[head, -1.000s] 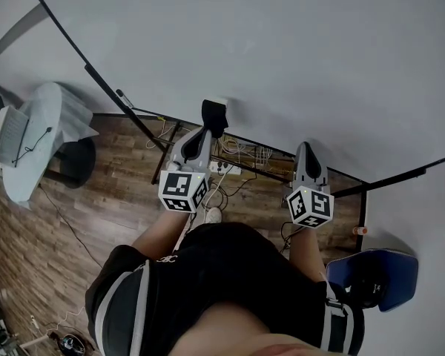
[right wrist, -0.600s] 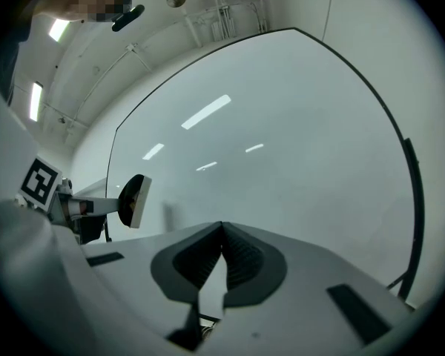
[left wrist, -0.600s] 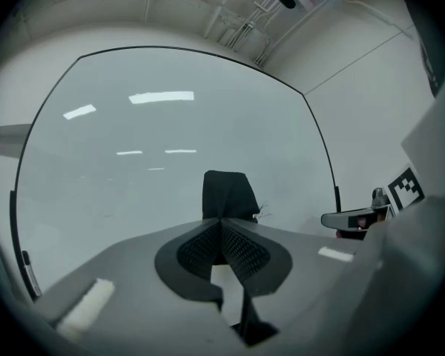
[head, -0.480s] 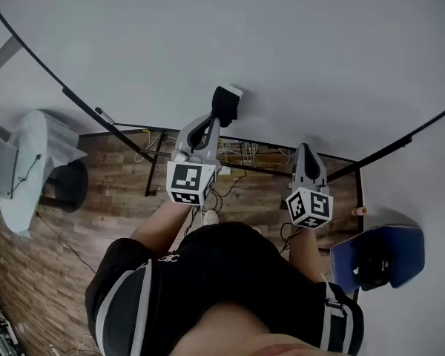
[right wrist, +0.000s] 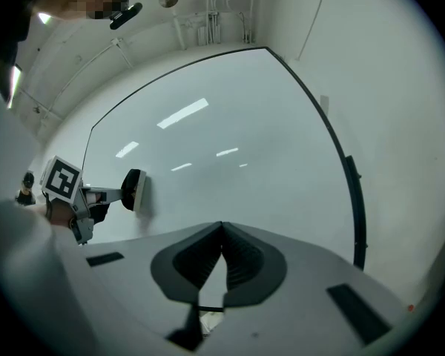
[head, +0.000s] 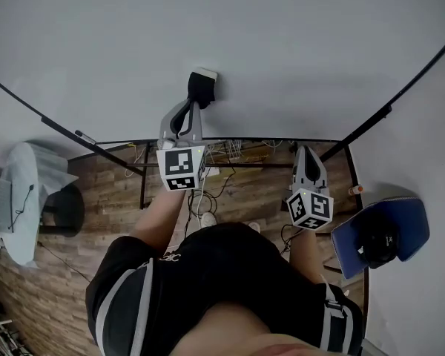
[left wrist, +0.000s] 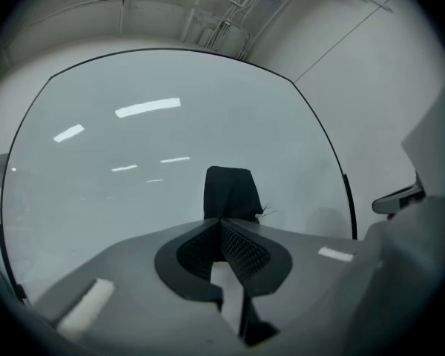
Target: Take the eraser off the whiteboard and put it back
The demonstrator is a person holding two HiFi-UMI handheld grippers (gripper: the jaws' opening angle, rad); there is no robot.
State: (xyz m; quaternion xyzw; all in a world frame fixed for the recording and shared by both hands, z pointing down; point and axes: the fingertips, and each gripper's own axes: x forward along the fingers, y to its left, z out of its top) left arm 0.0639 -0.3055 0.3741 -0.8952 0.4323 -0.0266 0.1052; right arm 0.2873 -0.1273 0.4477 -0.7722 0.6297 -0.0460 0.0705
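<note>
While the left claw [left wrist: 221,221] grips the eraser [left wrist: 230,191] at the whiteboard [head: 297,50], the right claw [right wrist: 222,227] hangs clenched and empty.

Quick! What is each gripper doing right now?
Left gripper: closed, holding the eraser.
Right gripper: closed, holding nothing.

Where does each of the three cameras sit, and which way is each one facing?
Head view: on the person's head, looking steeply down the whiteboard; shows torso, forearms, left gripper, right gripper.
Left gripper view: on the left gripper, facing the whiteboard; its own jaws are closed on the eraser.
Right gripper view: on the right gripper, facing the whiteboard; its own jaws are together, empty; the left gripper shows at left.
Shared: all three show whiteboard and eraser.
</note>
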